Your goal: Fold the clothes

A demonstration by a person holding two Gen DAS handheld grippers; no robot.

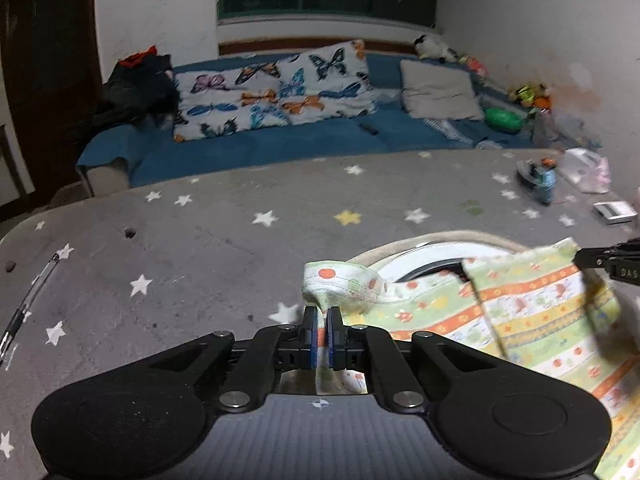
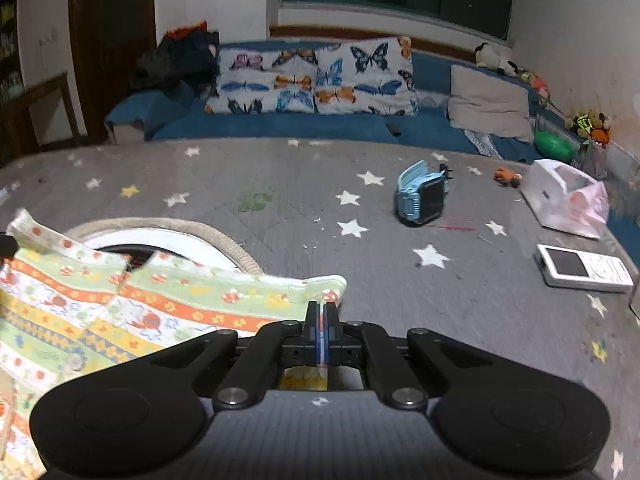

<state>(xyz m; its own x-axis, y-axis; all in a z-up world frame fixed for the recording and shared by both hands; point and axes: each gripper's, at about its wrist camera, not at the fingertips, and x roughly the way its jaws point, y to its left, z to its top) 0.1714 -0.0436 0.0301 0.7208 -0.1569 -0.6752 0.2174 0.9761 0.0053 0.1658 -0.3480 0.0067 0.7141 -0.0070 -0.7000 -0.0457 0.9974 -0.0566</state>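
Observation:
A small striped garment (image 1: 532, 312) in green, orange, yellow and white is held stretched above the grey star-patterned mat (image 1: 224, 236). My left gripper (image 1: 322, 316) is shut on its left top corner. My right gripper (image 2: 321, 312) is shut on its right top corner; the garment (image 2: 132, 304) hangs to its left. The right gripper's black tip also shows at the right edge of the left wrist view (image 1: 608, 262). The cloth sags between the two grippers over a round white and beige object (image 2: 180, 236).
On the mat lie a blue toy (image 2: 422, 198), a white handheld device (image 2: 584, 270), a white and pink bag (image 2: 568, 200) and a pen (image 1: 28, 300) at the far left. Behind is a blue sofa (image 2: 304, 128) with butterfly pillows (image 2: 312, 76).

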